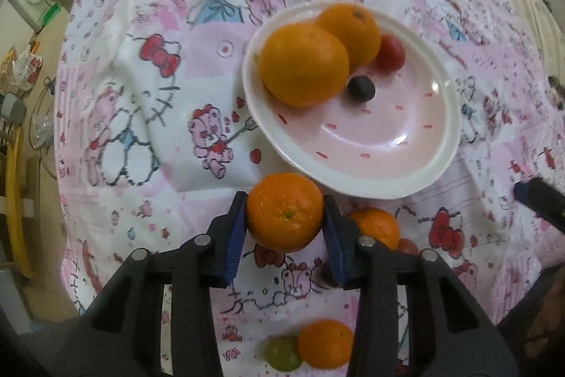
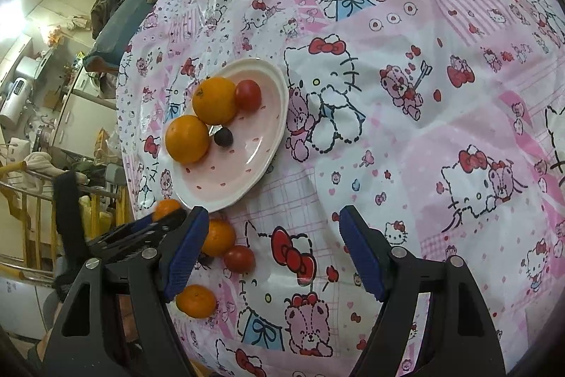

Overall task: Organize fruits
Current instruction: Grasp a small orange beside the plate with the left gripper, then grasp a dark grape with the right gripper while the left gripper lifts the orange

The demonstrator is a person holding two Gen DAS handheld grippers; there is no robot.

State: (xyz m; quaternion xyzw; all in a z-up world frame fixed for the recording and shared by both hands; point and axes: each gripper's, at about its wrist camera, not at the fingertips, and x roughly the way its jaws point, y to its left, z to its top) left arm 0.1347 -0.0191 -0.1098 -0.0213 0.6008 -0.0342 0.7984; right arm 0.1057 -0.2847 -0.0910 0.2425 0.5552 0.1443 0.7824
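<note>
- the plate (image 1: 445, 143) looks like glazed ceramic, glossy, with bright highlights on its pink inside.
- the tablecloth (image 2: 406, 136) is a thin printed sheet with a plastic-like sheen and creases.
- the held orange (image 1: 284, 212) has a dimpled, slightly shiny peel.
- the left gripper (image 1: 284, 228) is matt black plastic with ribbed blue pads (image 1: 235, 235) and small metal pins.
- the tomato (image 2: 248, 94) on the plate is smooth and glossy.

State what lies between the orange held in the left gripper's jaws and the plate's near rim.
Nothing: in the left wrist view the held orange in the left gripper sits just short of the plate, with only bare patterned tablecloth showing beside it.
</note>
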